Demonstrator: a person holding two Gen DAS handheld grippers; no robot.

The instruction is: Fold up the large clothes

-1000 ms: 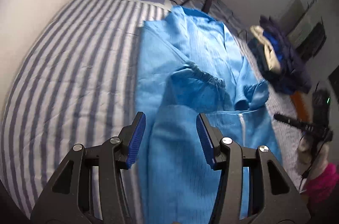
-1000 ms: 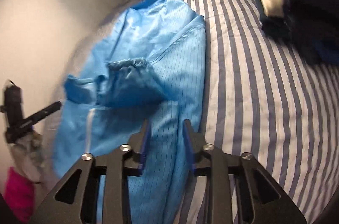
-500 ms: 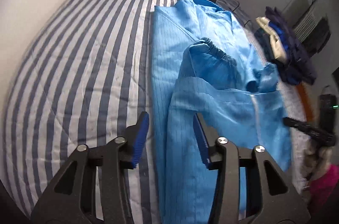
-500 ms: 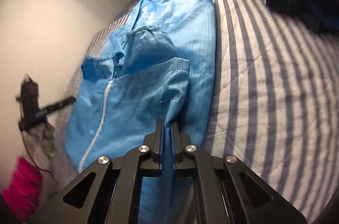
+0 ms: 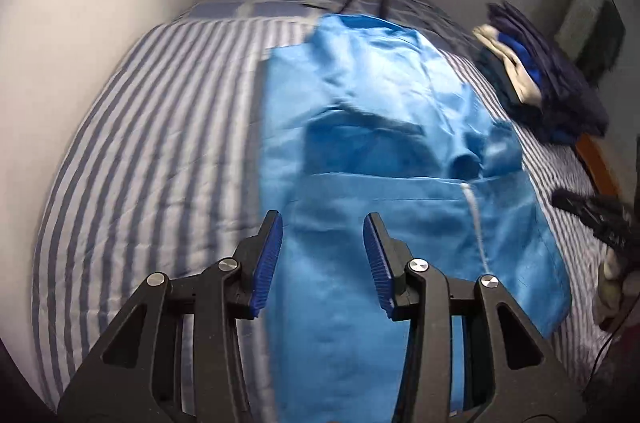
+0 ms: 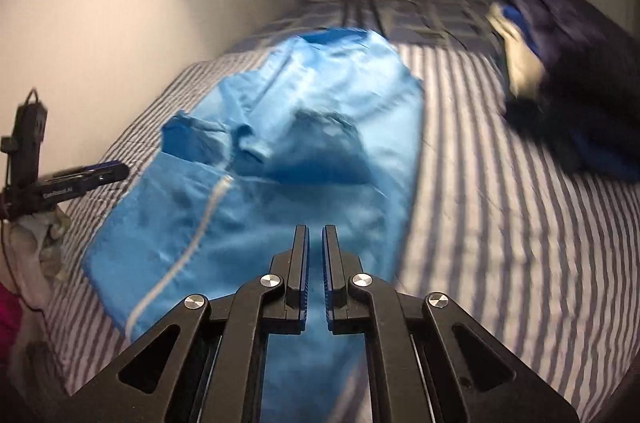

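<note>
A blue garment [image 5: 384,151] is shown lying lengthwise on the striped bed [image 5: 152,159]. The left tongs [image 5: 323,255] are held part open above it, gripping nothing. The right tongs [image 6: 315,263] are nearly closed; whether cloth is pinched cannot be told. An uneven lift could skew the fold.
</note>
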